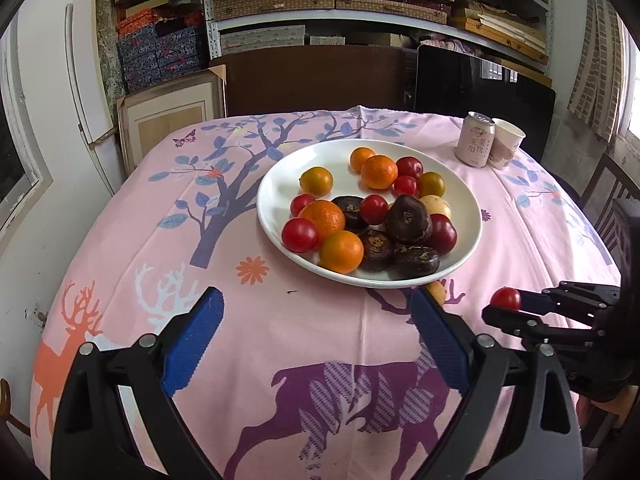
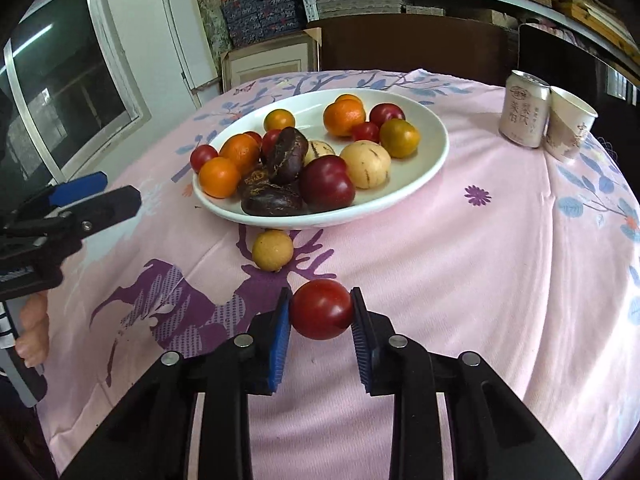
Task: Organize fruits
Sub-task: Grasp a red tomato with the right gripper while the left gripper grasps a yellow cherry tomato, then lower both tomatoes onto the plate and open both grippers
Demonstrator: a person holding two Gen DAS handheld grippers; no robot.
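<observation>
A white plate (image 1: 272, 184) (image 2: 432, 160) in the middle of the table holds several oranges, red tomatoes, dark chestnut-like fruits and pale yellow fruits. My right gripper (image 2: 321, 312) (image 1: 505, 307) is shut on a red tomato (image 2: 322, 309) (image 1: 505, 299), held in front of the plate's near rim. A small yellow fruit (image 2: 273, 250) (image 1: 437, 292) lies on the cloth just below the plate. My left gripper (image 1: 316, 312) (image 2: 98, 192) stands wide open over the cloth, left of the plate's near edge, with nothing between its blue pads.
A pink drink can (image 1: 476, 140) (image 2: 525, 110) and a paper cup (image 1: 507, 144) (image 2: 570, 126) stand at the far right of the table. The pink deer-print tablecloth (image 1: 320, 360) covers the table. Dark chairs and shelves of boxes stand behind; a hand (image 2: 34, 332) holds the left gripper.
</observation>
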